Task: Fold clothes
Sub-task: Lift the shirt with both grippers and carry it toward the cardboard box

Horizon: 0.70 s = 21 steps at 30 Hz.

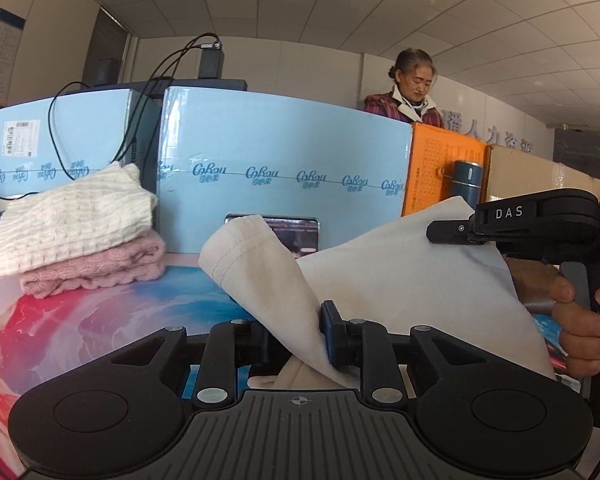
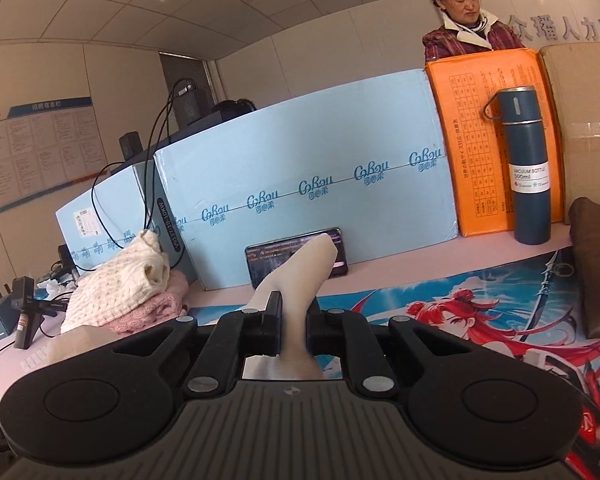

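Both grippers are clamped on the cream garment [image 1: 400,280], and it's up off the printed mat [image 1: 80,332]! The left gripper [image 1: 296,332] pinches a hemmed corner that flops toward eleven o'clock; the right gripper [image 2: 294,320] bites a narrow bunch of the same cloth, which pokes up at twelve o'clock in front of the phone [image 2: 296,256]. In the left view the right gripper sits at three o'clock, a hand [image 1: 580,320] wrapped on its handle. I'd call this the lift-and-spread step, fold not yet made. Next it needs the cloth pulled taut and laid flat (mind the folded knits [image 1: 76,232] stacked at ten o'clock and the flask [image 2: 524,168] at two).
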Tool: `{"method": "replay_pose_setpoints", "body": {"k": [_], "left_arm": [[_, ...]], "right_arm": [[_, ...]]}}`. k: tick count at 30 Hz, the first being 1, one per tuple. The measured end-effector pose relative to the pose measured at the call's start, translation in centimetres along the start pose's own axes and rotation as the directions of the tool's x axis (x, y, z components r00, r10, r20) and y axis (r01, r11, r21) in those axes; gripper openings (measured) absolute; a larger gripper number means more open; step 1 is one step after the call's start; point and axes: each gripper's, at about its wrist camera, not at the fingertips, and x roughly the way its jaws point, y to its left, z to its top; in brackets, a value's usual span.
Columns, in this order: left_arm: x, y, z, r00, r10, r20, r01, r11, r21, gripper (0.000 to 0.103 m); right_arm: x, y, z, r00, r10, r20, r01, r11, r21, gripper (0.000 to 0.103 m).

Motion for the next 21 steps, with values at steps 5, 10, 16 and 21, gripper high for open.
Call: {"method": "replay_pose_setpoints", "body": {"k": [5,10,16,21], "left_arm": [[4.1,-2.9,2.2,0.989,-0.140,0.053,0.135,0.986,0.093,0.023],[8.8,-7.7,3.5,0.960,-0.278,0.039,0.272,0.955,0.115,0.022],[13.9,-14.0,5.6,0.906,-0.422,0.035,0.408,0.893,0.188,0.016],[17.6,-17.9,7.6,0.896,-0.433,0.097,0.406,0.888,0.217,0.014]], "right_arm": [[-3.4,-5.7,1.6,0.986,-0.145,0.087,0.143,0.989,0.027,0.010],[-6.0,-11.4,2.8,0.943,-0.301,0.141,0.294,0.953,0.066,0.010],[-7.7,-16.7,4.7,0.877,-0.414,0.244,0.421,0.907,0.025,0.009],[-7.1,-20.4,7.7,0.823,-0.473,0.313,0.510,0.859,-0.044,0.009]]}}
